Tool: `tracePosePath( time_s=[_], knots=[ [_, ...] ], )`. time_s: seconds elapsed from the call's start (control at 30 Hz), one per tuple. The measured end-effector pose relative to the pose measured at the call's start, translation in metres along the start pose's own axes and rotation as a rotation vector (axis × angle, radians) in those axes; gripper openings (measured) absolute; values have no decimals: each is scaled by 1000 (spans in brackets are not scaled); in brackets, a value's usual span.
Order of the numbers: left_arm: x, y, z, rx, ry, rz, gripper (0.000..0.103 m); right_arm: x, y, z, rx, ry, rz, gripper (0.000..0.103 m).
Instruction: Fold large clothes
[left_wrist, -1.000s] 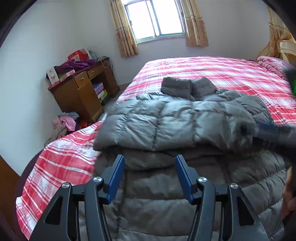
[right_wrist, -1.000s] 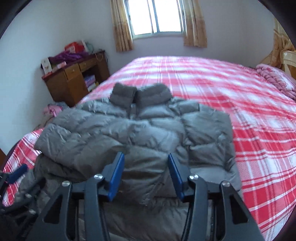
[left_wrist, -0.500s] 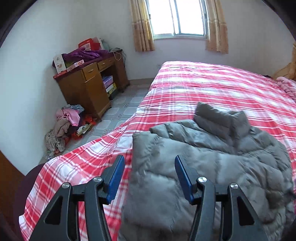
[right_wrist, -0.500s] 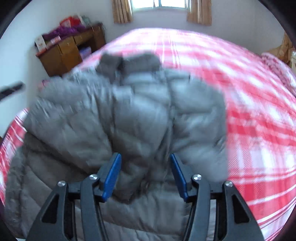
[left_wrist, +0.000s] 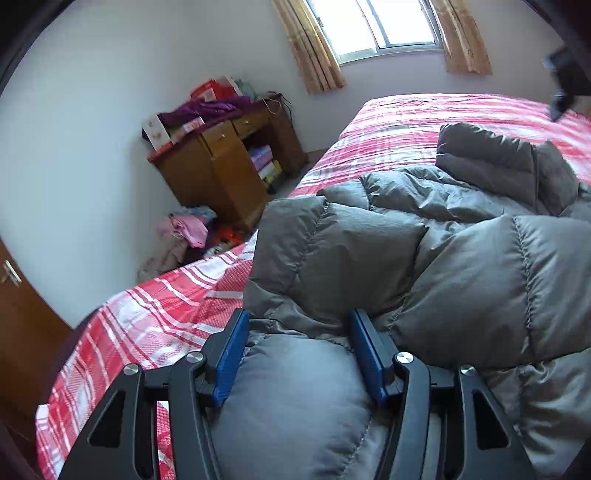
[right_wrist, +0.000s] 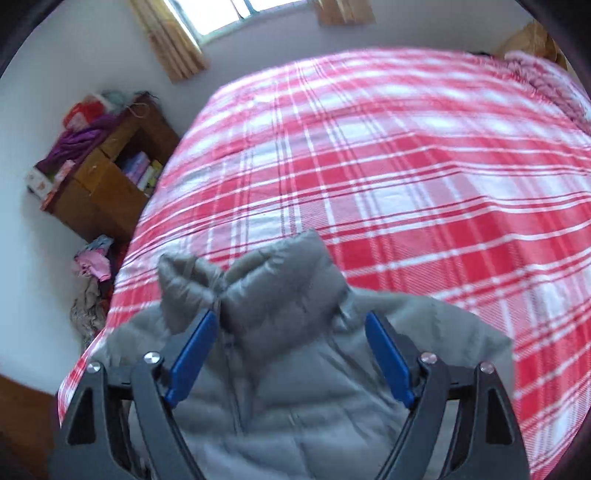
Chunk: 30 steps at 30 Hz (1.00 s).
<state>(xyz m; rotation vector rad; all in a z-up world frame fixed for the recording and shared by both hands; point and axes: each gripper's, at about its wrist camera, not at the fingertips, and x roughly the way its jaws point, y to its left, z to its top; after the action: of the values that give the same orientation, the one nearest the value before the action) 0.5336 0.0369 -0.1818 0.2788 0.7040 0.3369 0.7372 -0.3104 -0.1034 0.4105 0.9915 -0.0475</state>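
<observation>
A grey quilted puffer jacket (left_wrist: 424, 258) lies on the bed with the red and white plaid cover (left_wrist: 424, 118), sleeves folded across its front and collar at the far end. My left gripper (left_wrist: 299, 334) is open, low over the jacket's lower left part, with padded fabric between its blue pads and no pinch visible. My right gripper (right_wrist: 291, 332) is open and hovers over the jacket's upper chest (right_wrist: 288, 387), just short of the standing collar (right_wrist: 258, 273). The right gripper also shows as a dark shape at the top right of the left wrist view (left_wrist: 565, 81).
A wooden desk (left_wrist: 221, 166) piled with boxes and purple cloth stands by the wall left of the bed. Loose clothes (left_wrist: 184, 236) lie on the floor beside it. A brown door (left_wrist: 22, 332) is at the near left. The plaid bed (right_wrist: 406, 166) stretches beyond the collar.
The right gripper moved forward from the jacket's middle up to the collar. The left gripper dropped lower and closer onto the jacket's left side. Both stayed open.
</observation>
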Motion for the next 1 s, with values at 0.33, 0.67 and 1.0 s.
tracePosePath(
  time_s=[0.33, 0.67, 1.0],
  knots=[
    [6, 8, -2, -32, 23, -36, 59, 88, 14, 21, 101, 162, -108, 78],
    [5, 16, -1, -86, 32, -98, 59, 12, -36, -27, 24, 88, -124, 25],
    [-73, 46, 73, -106, -132, -380, 65, 33, -36, -97, -198, -145, -300, 23]
  ],
)
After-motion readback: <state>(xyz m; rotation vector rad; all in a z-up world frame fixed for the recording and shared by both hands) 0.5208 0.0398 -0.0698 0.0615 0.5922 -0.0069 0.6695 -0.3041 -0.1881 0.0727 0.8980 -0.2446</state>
